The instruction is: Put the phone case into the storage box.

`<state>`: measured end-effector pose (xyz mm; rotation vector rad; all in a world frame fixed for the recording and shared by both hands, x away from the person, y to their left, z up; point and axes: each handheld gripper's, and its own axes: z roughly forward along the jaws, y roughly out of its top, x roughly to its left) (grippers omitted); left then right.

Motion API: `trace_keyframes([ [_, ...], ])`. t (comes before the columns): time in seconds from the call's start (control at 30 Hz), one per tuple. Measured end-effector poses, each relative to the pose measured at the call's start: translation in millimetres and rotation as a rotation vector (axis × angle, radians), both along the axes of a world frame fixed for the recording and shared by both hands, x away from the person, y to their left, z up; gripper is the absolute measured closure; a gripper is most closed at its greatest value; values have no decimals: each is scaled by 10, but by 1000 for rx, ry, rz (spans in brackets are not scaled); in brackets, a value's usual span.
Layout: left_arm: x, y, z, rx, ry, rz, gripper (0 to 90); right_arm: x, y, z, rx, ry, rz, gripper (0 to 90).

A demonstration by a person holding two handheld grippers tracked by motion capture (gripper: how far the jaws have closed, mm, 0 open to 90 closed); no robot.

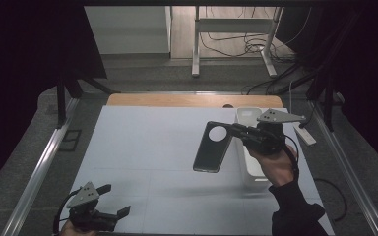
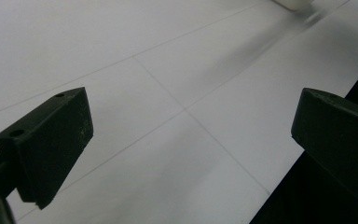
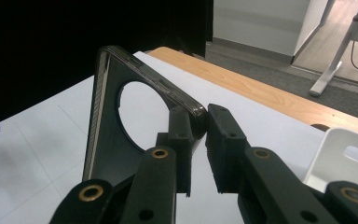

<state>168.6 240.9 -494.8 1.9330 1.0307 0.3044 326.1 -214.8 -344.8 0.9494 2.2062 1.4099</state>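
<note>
The right gripper [image 1: 232, 129], held raised in the person's right hand [image 1: 275, 164], has its jaws nearly closed. The left gripper [image 1: 114, 200], held low, has its jaws spread wide.

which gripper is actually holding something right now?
The right gripper: its jaws pinch the top edge of a dark phone case, lifted off the table. The left gripper is open, nothing between its jaws.

A white bin [image 1: 250, 167] stands at the right of the white worktop [image 1: 142, 147], whose wooden far edge [image 1: 177, 100] faces a grey floor [image 1: 142, 73] with white desk legs [image 1: 195, 54] and tangled cables [image 1: 248, 46].
</note>
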Motion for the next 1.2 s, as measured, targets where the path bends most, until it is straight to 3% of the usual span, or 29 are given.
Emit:
trace_keyframes([
  [0.4,-79,81,-46,59,12,56,0,108,-111,95,-7,-28,-36,800],
  [0.67,-88,87,-81,66,34,62,0,202,-224,157,-25,-50,-70,800],
  [1.2,-102,89,-83,64,27,70,0,385,-438,250,-46,-77,-123,800],
])
